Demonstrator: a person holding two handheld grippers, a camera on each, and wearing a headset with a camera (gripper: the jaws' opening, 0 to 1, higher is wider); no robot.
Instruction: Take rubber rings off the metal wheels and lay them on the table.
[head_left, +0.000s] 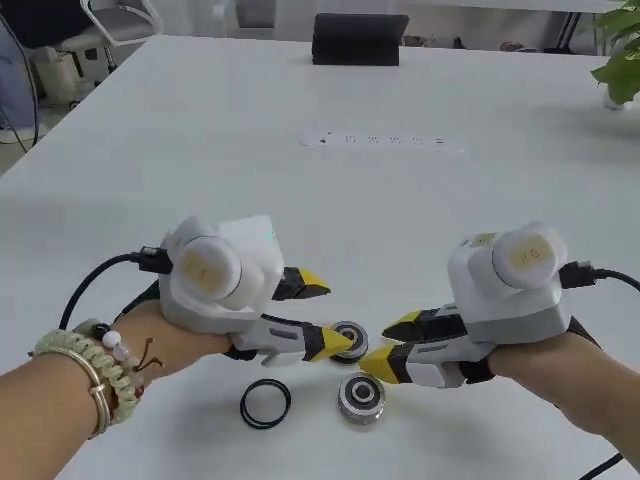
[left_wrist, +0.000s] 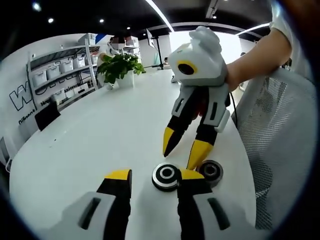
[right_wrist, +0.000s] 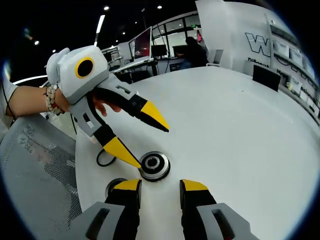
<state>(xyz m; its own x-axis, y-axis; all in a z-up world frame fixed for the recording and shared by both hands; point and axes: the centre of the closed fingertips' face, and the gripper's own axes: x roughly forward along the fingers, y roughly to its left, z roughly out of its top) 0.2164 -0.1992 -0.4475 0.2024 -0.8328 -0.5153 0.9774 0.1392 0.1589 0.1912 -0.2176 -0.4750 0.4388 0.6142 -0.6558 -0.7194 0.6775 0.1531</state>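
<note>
Rubber ring (head_left: 265, 403) lies loose on the counter (head_left: 300, 200) beside one wheel (head_left: 361, 396), so I hold the left hand-held gripper (head_left: 335, 313) and right hand-held gripper (head_left: 375, 347) wide open, empty, flanking the other wheel (head_left: 355, 333), probably to peel its ring.

The metal wheel (head_left: 361, 396) gleams glossy, the rubber ring (head_left: 266, 403) looks matt black, the table (head_left: 300, 200) smooth and white.
</note>
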